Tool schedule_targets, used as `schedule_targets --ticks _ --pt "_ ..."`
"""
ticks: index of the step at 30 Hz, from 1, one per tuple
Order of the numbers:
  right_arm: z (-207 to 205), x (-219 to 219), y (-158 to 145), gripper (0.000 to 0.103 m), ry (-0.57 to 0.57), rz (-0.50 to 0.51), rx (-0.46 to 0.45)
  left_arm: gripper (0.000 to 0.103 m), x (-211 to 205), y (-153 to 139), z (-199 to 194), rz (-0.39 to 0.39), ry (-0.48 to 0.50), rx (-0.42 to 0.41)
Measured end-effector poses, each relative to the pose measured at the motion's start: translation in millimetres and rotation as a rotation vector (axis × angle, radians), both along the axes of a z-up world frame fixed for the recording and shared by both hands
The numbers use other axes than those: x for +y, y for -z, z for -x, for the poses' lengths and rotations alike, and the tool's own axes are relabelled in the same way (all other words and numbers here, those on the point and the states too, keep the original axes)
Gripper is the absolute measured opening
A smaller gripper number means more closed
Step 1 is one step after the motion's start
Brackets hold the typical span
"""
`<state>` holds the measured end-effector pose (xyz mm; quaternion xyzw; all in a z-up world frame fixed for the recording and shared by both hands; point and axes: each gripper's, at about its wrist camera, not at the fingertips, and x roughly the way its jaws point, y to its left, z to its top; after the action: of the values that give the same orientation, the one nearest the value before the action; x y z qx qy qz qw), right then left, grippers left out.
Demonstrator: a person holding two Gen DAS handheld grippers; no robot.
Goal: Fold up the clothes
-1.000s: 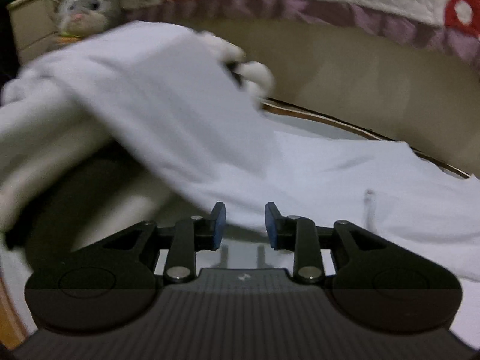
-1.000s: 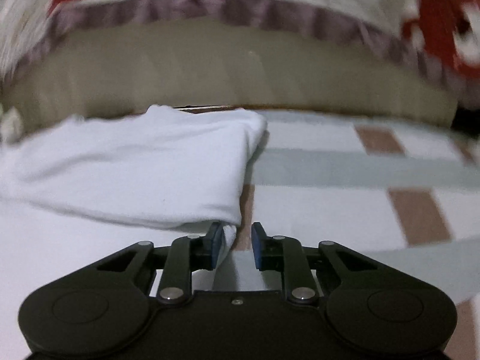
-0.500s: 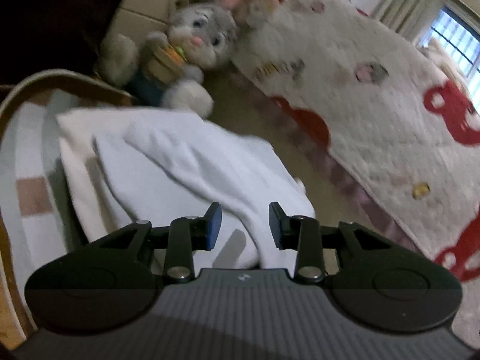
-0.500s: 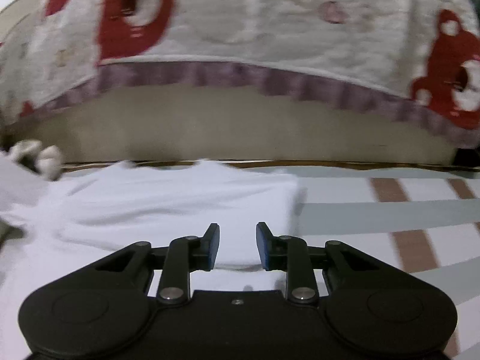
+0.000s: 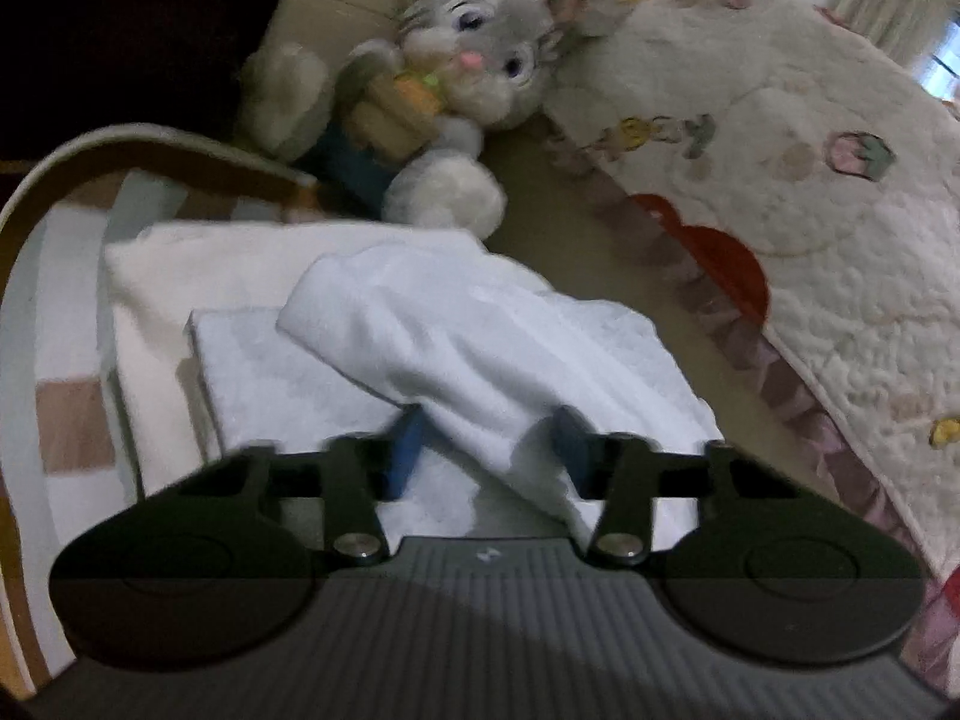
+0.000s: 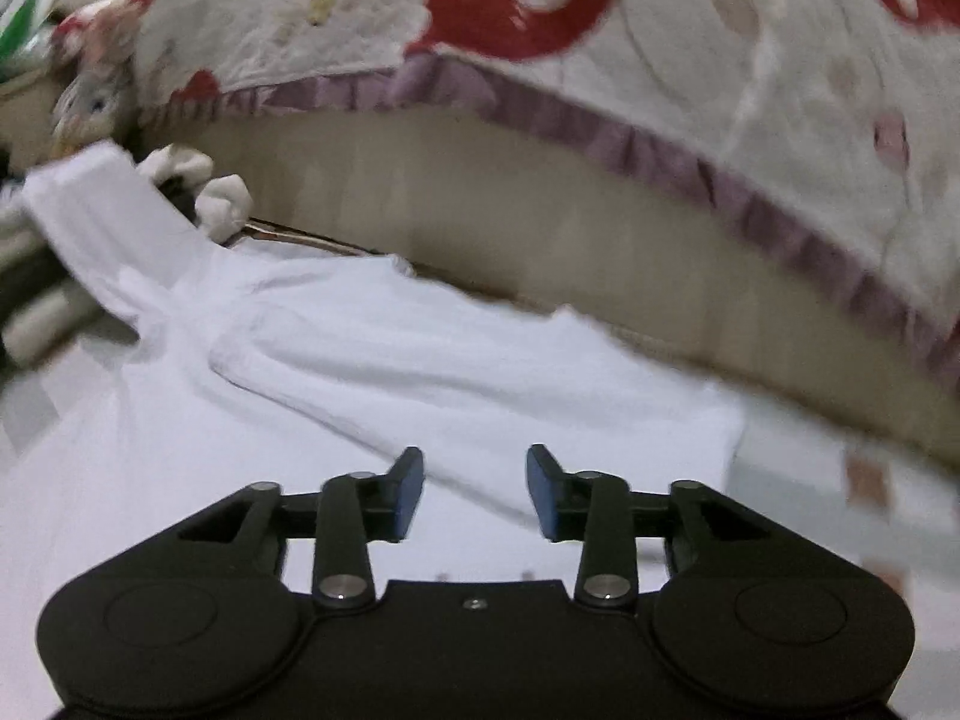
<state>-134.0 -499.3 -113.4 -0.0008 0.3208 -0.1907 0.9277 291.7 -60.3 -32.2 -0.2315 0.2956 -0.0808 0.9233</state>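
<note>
Between the jaws of the left gripper [image 5: 489, 450], standing well apart and blurred: a loose fold of the white garment [image 5: 480, 348], draped across the gap and hiding part of the right-hand pad, with no firm pinch visible. Under that fold and ahead of the claw: a flat folded white layer, resting on a cream folded cloth [image 5: 156, 276]. To the claw's left and beneath both: a striped and checked cover [image 5: 66, 420] in grey, white and brown, bounded by a curved wooden rim. Beyond the pile, straight ahead: a grey plush rabbit [image 5: 474, 54], sitting just past the far edge of the cloths and crowding that edge. Ahead and to the right: a quilted bedspread [image 5: 810, 180], white with red motifs and a mauve frill, hanging over a beige mattress side [image 6: 540, 210]. At the right gripper [image 6: 474, 492]: jaws parted about halfway, just been opening, nothing between the pads. Directly ahead of and below that claw: the same white garment, spread flat with a long fold running diagonally, its left end lifted towards the rabbit's paws. Beyond it: the mattress side and frill, close behind the garment's far edge. To the right of that claw: bare checked cover. Markings: a small lightning-bolt emblem [image 5: 485, 555] on the left gripper's body; coloured printed shapes on the bedspread, possibly letters, too blurred to read.
</note>
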Motion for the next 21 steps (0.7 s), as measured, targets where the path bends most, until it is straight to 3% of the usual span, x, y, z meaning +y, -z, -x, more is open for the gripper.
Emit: schedule_targets --ticks 3,6,9,11,13,15,19,21 --pt "13 -7 1 0.044 0.018 0.022 0.042 0.002 -12 -11 20 -0.064 0.028 -0.104" --pt "31 -10 3 0.038 -0.063 -0.044 0.051 0.002 -47 -48 54 -0.139 0.159 -0.290" --pt "37 -7 12 0.038 -0.067 -0.080 0.060 0.002 -83 -74 96 -0.068 0.323 -0.401" --pt "32 -7 18 0.038 -0.048 -0.129 0.062 0.002 -111 -76 127 -0.012 0.454 -0.415" --pt "25 -5 22 0.038 -0.055 -0.166 0.060 0.002 -150 -60 156 0.031 0.621 -0.360" --pt "16 3 23 0.038 -0.081 -0.166 0.065 0.004 -185 -32 180 0.035 0.722 -0.283" --pt "0 18 27 0.039 -0.140 -0.170 0.090 0.007 -242 47 207 -0.072 0.880 -0.028" --pt "-8 22 32 0.039 -0.153 -0.191 0.108 0.007 -245 71 211 -0.100 0.921 0.087"
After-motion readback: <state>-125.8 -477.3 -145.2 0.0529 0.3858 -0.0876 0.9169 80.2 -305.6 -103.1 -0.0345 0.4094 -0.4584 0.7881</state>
